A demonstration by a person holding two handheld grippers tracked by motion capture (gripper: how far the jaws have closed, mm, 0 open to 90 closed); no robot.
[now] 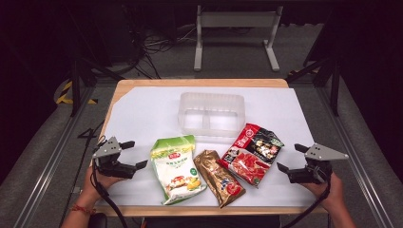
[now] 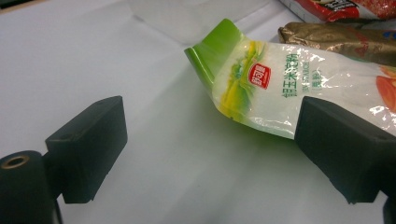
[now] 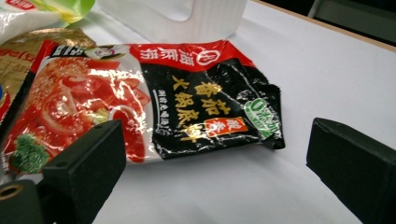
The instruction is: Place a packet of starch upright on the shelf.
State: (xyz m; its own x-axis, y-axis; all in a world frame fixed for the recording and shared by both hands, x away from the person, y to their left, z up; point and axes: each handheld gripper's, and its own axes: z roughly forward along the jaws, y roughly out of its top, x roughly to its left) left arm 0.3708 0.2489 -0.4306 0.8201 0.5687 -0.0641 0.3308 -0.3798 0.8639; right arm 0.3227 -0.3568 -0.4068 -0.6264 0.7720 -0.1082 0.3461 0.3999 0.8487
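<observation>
Left gripper point(image 1: 134, 154) spread beside green-white pouch point(image 1: 175, 167), right gripper point(image 1: 288, 157) spread beside red-black pouch point(image 1: 252, 153), one gold pouch point(image 1: 219, 177) between, three pouches before one clear tray point(image 1: 211, 114).

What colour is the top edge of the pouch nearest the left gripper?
Bright green top edge on the pouch, clearest in the left gripper view.

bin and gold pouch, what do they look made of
Bin: translucent plastic, probably thin and moulded; the white table cover shows through its ribbed walls. Gold pouch: likely metallised foil film, glossy, creased and crinkled with bright glints.
</observation>
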